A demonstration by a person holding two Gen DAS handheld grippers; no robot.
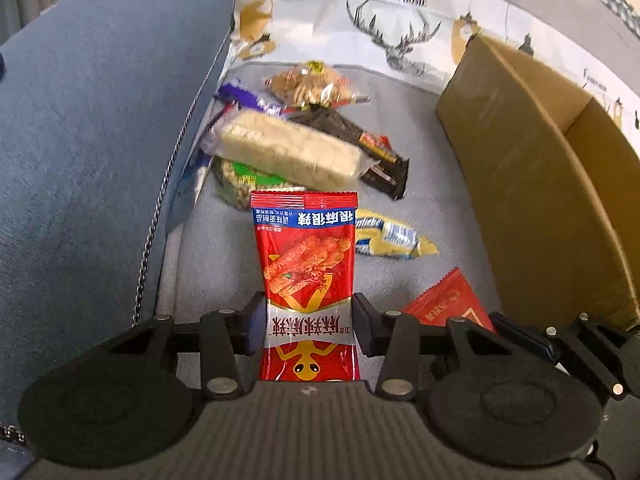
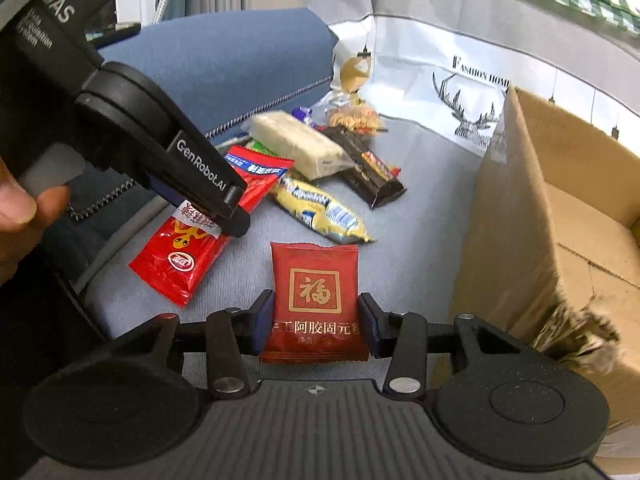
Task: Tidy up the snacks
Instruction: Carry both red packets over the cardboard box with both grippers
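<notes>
My left gripper [image 1: 308, 312] is shut on a long red spicy-strips packet [image 1: 306, 264], which stands up between the pads. In the right wrist view the same packet [image 2: 184, 252] hangs tilted from the left gripper [image 2: 236, 216] just over the grey seat. My right gripper [image 2: 316, 308] is shut on a small dark red square packet [image 2: 316, 288] with a gold character, held by its side edges. That packet [image 1: 448, 304] shows at the lower right of the left wrist view. An open cardboard box [image 2: 540, 240] stands to the right.
Loose snacks lie piled on the seat: a pale rice bar [image 1: 288, 148], a black packet [image 1: 372, 152], a yellow packet [image 1: 392, 236], a biscuit bag [image 1: 312, 84]. A blue cushion [image 1: 100, 140] bounds the left; a deer-print cloth [image 1: 400, 40] hangs behind.
</notes>
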